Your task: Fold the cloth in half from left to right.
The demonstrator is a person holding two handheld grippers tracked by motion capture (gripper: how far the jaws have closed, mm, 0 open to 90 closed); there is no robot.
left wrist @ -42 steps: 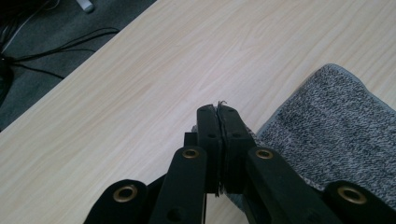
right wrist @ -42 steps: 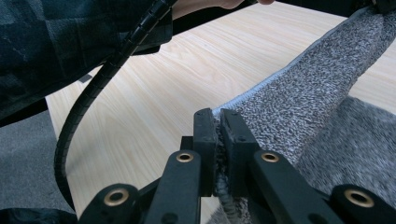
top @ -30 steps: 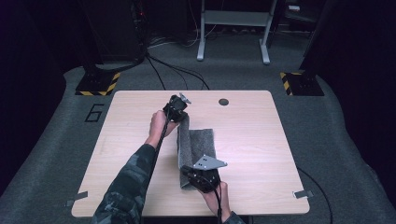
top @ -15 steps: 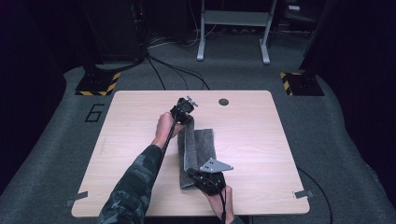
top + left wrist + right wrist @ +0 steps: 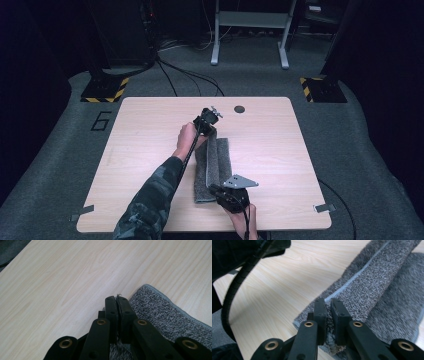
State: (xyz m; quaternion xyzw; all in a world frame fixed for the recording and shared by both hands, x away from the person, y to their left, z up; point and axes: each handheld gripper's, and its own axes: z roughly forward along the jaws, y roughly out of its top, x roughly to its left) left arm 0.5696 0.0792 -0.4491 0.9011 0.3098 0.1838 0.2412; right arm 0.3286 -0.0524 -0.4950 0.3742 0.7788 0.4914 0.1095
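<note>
A grey knitted towel (image 5: 214,162) lies folded lengthwise on the light wooden table (image 5: 150,130). My left gripper (image 5: 210,132) is at the towel's far end. In the left gripper view its jaws (image 5: 116,300) are pressed together on a corner of the towel (image 5: 162,312), with threads sticking out between them. My right gripper (image 5: 214,189) is at the near end, under its grey plate. In the right gripper view its jaws (image 5: 328,303) pinch the hemmed edge of the towel (image 5: 372,285), whose upper layer lies across the lower one.
A round black hole (image 5: 239,108) sits near the table's far edge. A dark sleeve and a ribbed cable (image 5: 234,287) cross the right gripper view at upper left. On the grey floor stand two yellow-black striped bases (image 5: 105,90) and a metal frame (image 5: 250,30).
Both grippers have moved to the right and lower, carrying the towel's edge with them. The towel has folded over into a narrower strip.
</note>
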